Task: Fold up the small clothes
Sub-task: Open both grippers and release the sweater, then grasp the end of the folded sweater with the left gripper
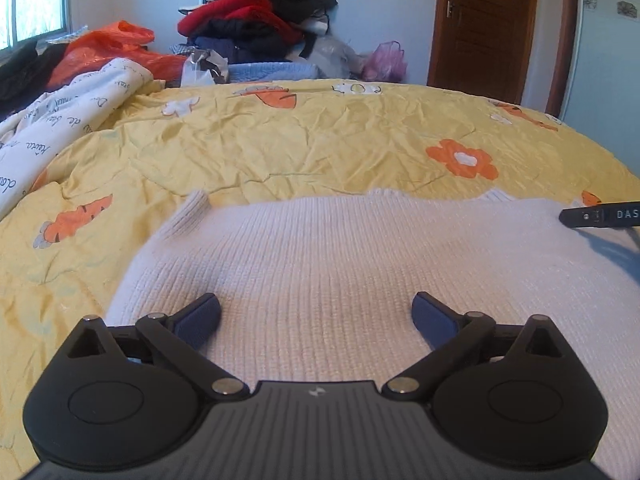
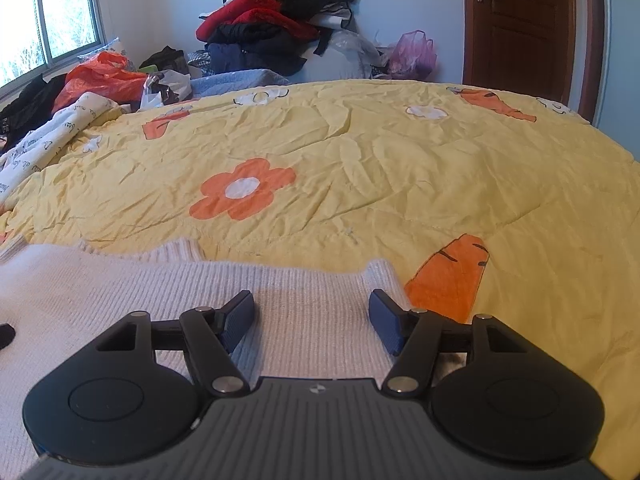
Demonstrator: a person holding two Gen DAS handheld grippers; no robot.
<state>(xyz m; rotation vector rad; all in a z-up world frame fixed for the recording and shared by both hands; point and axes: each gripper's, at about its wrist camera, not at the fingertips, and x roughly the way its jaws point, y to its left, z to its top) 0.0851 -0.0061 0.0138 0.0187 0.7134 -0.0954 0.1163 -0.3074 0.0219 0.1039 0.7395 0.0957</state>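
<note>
While both tools hover: the pale pink ribbed knit sweater (image 1: pixel 344 264) lies flat on the yellow quilted bedspread with orange flowers and carrots (image 1: pixel 320 140), near the front edge of the bed.
Left gripper: the left gripper (image 1: pixel 316 316) has its jaws spread wide over the sweater's middle, holding nothing.
Right gripper: the right gripper (image 2: pixel 311 316) is likewise spread wide and empty, above the sweater's right part, close to the ribbed corner (image 2: pixel 380 276) beside an orange carrot print (image 2: pixel 448 276).
Step in hand, as I judge it: taking hold of the garment for a fold, which has not begun.
Doing it well: each gripper should probably pinch a ribbed edge or corner rather than the flat middle, at matching spots, so the fold lands square; the thick knit looks soft and may sag or bunch if lifted from one side only.
Risk: catching the bedspread along with the knit.
Orange plastic bag (image 2: pixel 100 80): sits far back by the window, bulging; contents hidden.
Pink translucent plastic bag (image 2: pixel 414 54): on the floor by the brown wooden door (image 2: pixel 520 28); contents cannot be made out.
Heap of red, black and dark clothes (image 2: pixel 276 24): piled loose against the wall, in no container that I can see.
</note>
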